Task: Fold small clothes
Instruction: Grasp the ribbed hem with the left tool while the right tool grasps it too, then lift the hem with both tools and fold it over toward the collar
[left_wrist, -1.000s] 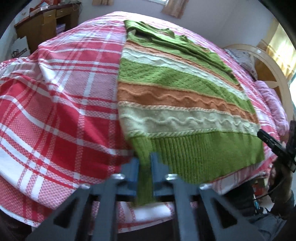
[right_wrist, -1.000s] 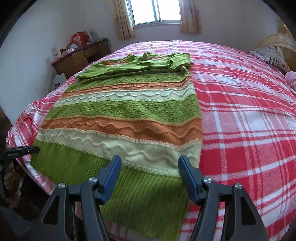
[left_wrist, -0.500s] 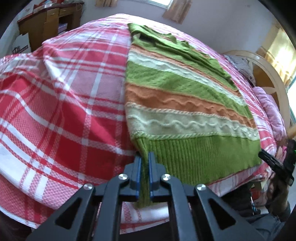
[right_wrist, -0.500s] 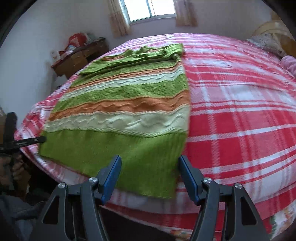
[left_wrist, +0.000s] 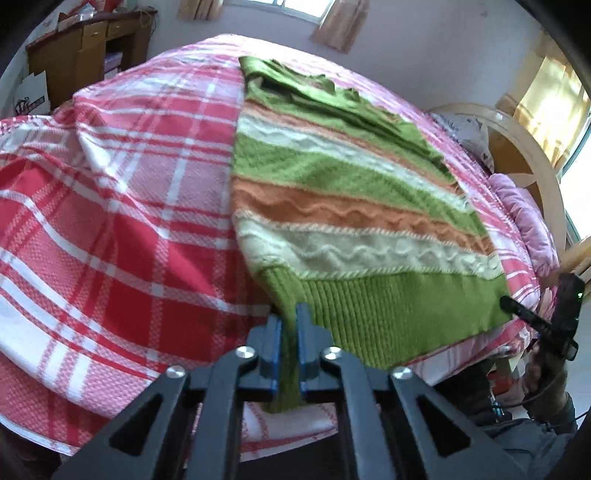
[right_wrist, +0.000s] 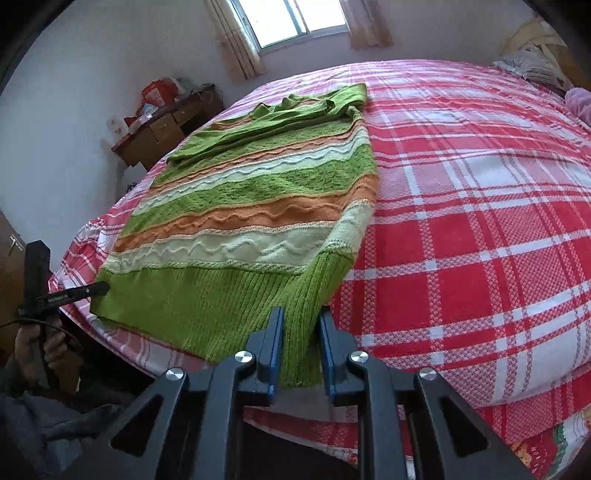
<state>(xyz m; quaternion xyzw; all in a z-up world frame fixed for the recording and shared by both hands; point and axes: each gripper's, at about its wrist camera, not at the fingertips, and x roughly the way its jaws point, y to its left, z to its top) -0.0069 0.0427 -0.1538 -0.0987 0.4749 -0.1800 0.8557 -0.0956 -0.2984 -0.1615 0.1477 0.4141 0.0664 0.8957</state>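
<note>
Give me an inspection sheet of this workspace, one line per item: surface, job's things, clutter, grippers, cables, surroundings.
Surface: bed with red and white plaid cover, rumpled at the left edge.
Job's things: striped green, orange and cream sweater lying flat, sleeves folded across its far end, ribbed hem at the near edge.
Clutter: nothing seen on the bed beyond the sweater.
Grippers: left gripper shut on the hem's left corner; right gripper closed around the hem's right corner, which is bunched between its jaws.
Cables: a dark cable loops by the person's left hand.
Surroundings: wooden desk with red bags, window with curtains, wooden headboard, pink pillow.
</note>
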